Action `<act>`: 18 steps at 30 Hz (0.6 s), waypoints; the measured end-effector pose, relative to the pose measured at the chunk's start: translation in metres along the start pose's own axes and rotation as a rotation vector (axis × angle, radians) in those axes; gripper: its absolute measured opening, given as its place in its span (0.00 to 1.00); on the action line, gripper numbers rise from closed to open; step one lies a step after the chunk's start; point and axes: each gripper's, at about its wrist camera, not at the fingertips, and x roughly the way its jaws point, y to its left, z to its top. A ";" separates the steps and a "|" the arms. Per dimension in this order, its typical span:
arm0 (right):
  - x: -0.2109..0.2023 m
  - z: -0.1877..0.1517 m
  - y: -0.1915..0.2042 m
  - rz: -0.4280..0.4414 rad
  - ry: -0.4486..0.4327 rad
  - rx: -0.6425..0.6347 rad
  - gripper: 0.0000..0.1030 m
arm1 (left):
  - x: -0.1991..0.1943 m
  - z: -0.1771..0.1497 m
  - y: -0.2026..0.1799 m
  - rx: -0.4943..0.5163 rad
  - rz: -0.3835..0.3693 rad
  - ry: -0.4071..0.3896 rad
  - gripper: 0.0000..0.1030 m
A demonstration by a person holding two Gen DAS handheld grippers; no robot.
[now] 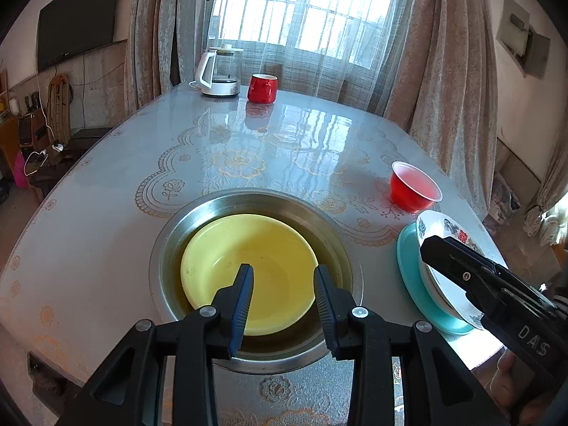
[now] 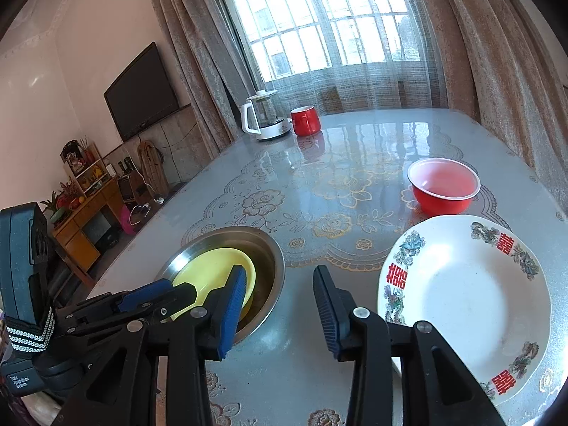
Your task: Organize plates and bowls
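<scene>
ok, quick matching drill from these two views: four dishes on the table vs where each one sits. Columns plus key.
Things:
1. yellow bowl
2. white patterned plate
3. red plastic bowl
4. red mug

Places:
A. beside the kettle, far end
B. on the teal plate
C. inside the steel basin
D. alone on the tablecloth, beyond the white plate

Pairs: 1-C, 2-B, 3-D, 4-A
</scene>
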 end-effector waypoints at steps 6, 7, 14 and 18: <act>-0.006 0.003 -0.012 -0.011 -0.016 0.033 0.43 | -0.001 -0.003 -0.007 0.025 0.014 -0.008 0.40; -0.006 0.003 -0.013 -0.010 -0.018 0.037 0.44 | -0.001 -0.003 -0.008 0.032 0.012 -0.006 0.40; -0.004 0.000 -0.015 -0.015 -0.004 0.041 0.47 | 0.002 -0.005 -0.010 0.037 0.002 0.001 0.40; -0.006 0.001 -0.016 -0.020 -0.006 0.042 0.47 | 0.005 -0.003 -0.013 0.033 0.009 0.015 0.40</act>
